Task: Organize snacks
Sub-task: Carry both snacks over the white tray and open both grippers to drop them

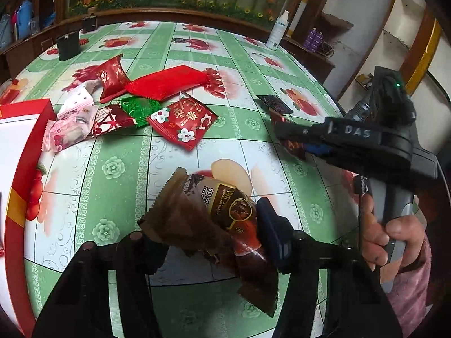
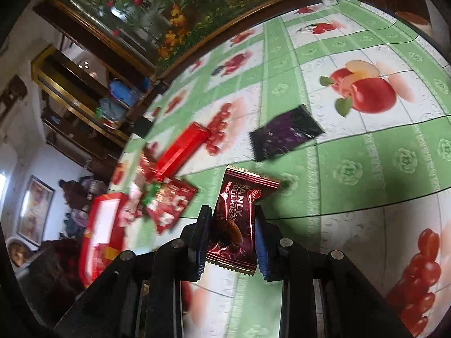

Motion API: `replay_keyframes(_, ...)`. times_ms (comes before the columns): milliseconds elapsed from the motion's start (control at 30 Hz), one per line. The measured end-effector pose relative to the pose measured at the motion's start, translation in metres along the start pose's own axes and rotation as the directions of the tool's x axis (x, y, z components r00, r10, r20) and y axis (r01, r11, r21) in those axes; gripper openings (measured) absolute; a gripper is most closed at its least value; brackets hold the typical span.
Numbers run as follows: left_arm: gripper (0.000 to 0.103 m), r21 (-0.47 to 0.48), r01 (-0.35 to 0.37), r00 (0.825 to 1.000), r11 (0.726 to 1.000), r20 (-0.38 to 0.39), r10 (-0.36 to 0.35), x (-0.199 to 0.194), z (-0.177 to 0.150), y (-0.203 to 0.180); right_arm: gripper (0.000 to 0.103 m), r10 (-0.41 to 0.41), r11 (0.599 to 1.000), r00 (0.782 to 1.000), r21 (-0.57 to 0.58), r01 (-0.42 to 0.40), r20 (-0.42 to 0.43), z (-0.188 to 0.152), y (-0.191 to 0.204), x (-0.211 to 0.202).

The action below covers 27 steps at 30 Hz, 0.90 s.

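My left gripper (image 1: 210, 235) is shut on a brown snack packet (image 1: 222, 217) and holds it above the table. My right gripper (image 2: 229, 232) is shut on a dark red chocolate packet (image 2: 239, 219), also lifted; it shows in the left wrist view (image 1: 293, 138) at the right. A pile of red, pink and green snack packets (image 1: 180, 121) lies at the table's left, next to a red box with a white inside (image 1: 25, 129). A black-purple packet (image 2: 284, 133) lies alone on the table beyond my right gripper.
The table carries a green and white fruit-print cloth (image 1: 121, 169). A white spray bottle (image 1: 277, 31) stands at the far right edge. Two dark boxes (image 1: 67, 45) stand at the far left edge. Shelves and a wall mural lie beyond.
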State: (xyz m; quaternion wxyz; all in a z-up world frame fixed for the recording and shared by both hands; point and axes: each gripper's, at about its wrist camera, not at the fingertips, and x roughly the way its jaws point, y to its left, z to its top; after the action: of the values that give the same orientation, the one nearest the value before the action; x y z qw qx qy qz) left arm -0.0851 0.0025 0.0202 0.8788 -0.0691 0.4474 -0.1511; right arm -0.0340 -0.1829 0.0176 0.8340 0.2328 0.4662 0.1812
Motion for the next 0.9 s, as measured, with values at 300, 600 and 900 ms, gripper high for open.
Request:
replay_keyframes(300, 0.046, 0.023, -0.041, 0.998, 0.999, 0.046, 0.04, -0.014, -0.01, 0.005, 0.03, 0.025, 0.999, 0.999, -0.026, -0.024, 0.029, -0.002, 0.004, -0.006)
replay_keyframes(600, 0.045, 0.064, -0.103, 0.99, 0.993, 0.1, 0.097, -0.05, -0.032, 0.009, 0.03, 0.069, 0.988, 0.993, -0.144, -0.055, 0.098, -0.008, 0.028, -0.021)
replay_keyframes(900, 0.045, 0.095, -0.147, 0.972, 0.985, 0.201, 0.126, -0.086, -0.041, 0.016, 0.03, 0.078, 0.974, 0.986, -0.222, -0.044, 0.145, -0.02, 0.046, -0.028)
